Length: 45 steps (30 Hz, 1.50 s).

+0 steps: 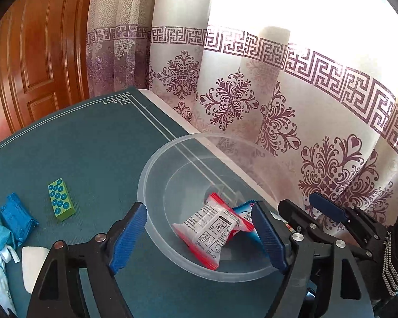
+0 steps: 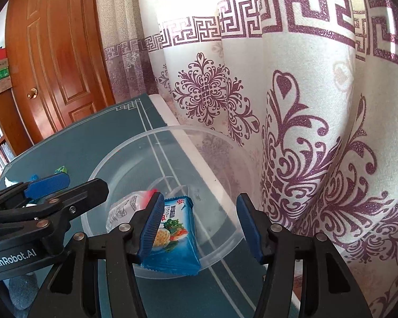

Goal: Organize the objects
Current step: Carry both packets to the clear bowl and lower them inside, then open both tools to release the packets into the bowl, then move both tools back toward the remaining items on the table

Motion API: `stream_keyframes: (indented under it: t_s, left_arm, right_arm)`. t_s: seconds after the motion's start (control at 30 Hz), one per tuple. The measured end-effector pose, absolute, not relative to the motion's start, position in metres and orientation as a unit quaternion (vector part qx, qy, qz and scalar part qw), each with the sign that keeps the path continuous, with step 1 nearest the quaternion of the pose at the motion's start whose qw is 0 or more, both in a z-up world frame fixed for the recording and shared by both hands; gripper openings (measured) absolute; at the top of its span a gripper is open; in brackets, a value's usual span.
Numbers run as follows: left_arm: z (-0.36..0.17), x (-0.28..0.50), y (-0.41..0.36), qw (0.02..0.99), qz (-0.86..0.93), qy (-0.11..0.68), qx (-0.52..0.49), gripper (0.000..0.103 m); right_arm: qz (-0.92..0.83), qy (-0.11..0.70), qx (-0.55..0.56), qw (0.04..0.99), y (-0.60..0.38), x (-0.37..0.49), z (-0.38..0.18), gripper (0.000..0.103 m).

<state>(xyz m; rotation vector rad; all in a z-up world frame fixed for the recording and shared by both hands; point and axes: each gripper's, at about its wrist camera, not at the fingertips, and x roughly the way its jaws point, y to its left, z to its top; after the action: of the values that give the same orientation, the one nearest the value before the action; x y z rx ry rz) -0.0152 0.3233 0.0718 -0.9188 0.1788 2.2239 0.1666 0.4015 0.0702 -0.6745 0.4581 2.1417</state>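
I see a teal desk (image 1: 92, 143) set against a patterned curtain (image 1: 278, 92), with a wooden door (image 1: 34, 61) to the left. My left gripper (image 1: 199, 234) and right gripper (image 2: 200, 225) both hang wide open and empty over the clear bowl (image 1: 156, 164), where a red-edged packet (image 1: 212, 228) and blue cracker packet (image 2: 175, 235) lie. A green block (image 1: 61, 202) and blue wrapper (image 1: 18, 217) sit well apart on the left.

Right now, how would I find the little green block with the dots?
Start at the big clear plastic bowl on the teal table mat. Look left of it, out on the bare mat: the green block lies there alone. Unlike the shiny blue packet beside it, it is hard-edged, with blue round dots on top.
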Motion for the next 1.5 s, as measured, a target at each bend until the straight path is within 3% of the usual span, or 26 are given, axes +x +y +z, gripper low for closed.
stream_keyframes:
  t_s: [0.57,0.93,1.5]
  left_arm:
    - [0.087,-0.005,0.276,0.282,0.902,0.085,-0.317,0.099]
    - [0.089,0.002,0.243,0.241,0.914,0.086,-0.314,0.102]
    - [0.086,-0.004,0.16,0.17,0.93,0.057,-0.321,0.102]
  right_arm:
    - [0.867,0.182,-0.26,0.385,0.376,0.158,0.076,0.06]
    - [0.875,0.183,-0.268,0.361,0.353,0.149,0.069,0.065]
    - [0.894,0.177,-0.275,0.307,0.313,0.119,0.069,0.065]
